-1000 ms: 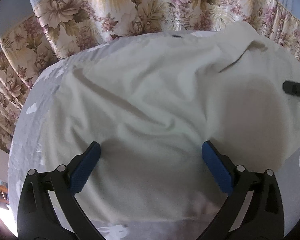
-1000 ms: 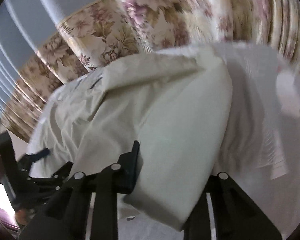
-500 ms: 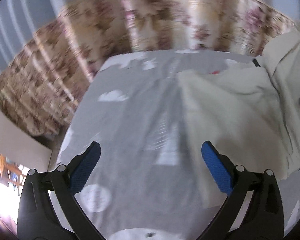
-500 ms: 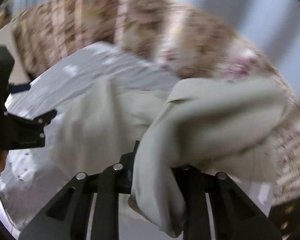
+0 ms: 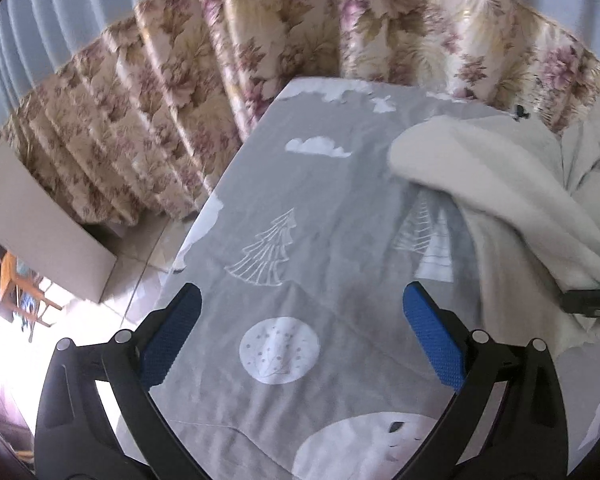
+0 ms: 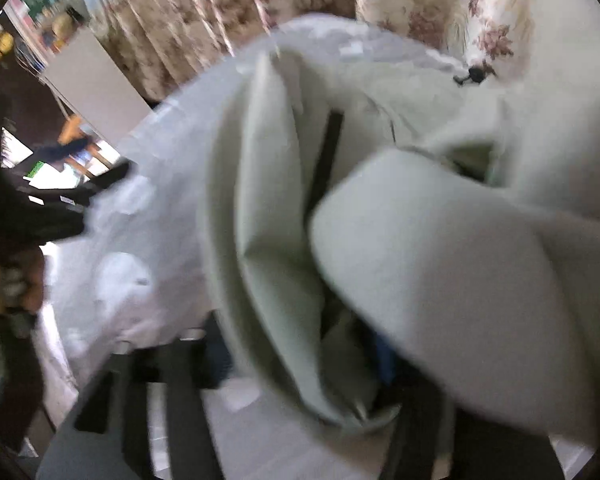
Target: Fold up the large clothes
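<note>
The cream garment (image 5: 500,184) lies bunched at 2 o'clock on the grey printed sheet (image 5: 300,240), carried off centre. The right gripper (image 6: 340,360) has just been opening, folds loose between its jaws: a release. The left gripper (image 5: 296,316) gapes wide, holding nothing.

On my left wrist view the picture is sharp, lit by soft daylight, with blown-out glare at the lower left and curved fisheye edges fading to black. My right wrist view is heavily motion-blurred; the pale garment (image 6: 420,248) fills it, overexposed at the upper right, shadowed in its folds.
</note>
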`<state>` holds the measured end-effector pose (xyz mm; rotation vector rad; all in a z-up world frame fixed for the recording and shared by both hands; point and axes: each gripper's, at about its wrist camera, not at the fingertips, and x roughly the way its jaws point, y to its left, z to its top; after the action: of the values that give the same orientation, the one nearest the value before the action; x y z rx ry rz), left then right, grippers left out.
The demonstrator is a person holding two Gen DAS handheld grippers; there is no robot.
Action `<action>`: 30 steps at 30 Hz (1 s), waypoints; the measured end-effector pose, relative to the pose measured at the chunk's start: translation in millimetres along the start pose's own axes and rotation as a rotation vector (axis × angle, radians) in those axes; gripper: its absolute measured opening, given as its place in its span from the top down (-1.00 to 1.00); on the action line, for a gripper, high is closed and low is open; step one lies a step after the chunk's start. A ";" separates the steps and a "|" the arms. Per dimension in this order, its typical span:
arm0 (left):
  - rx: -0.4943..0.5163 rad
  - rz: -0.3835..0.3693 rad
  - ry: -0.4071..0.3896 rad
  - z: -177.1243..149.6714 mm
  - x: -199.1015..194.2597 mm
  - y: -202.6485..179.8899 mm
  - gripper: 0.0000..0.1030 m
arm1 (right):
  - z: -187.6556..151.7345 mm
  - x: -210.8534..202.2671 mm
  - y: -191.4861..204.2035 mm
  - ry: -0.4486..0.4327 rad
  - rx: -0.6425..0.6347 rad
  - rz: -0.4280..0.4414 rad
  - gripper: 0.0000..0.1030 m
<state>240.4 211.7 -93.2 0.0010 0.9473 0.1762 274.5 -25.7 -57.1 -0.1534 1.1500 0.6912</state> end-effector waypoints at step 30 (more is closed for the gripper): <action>0.319 -0.404 -0.155 70.2 -26.8 -208.0 0.29 | -68.6 -46.7 -190.6 -0.443 0.417 0.018 -0.46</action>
<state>313.0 8.0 -46.7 0.1146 0.7947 -0.3451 319.5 -226.1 -89.0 0.3489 0.8438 0.4563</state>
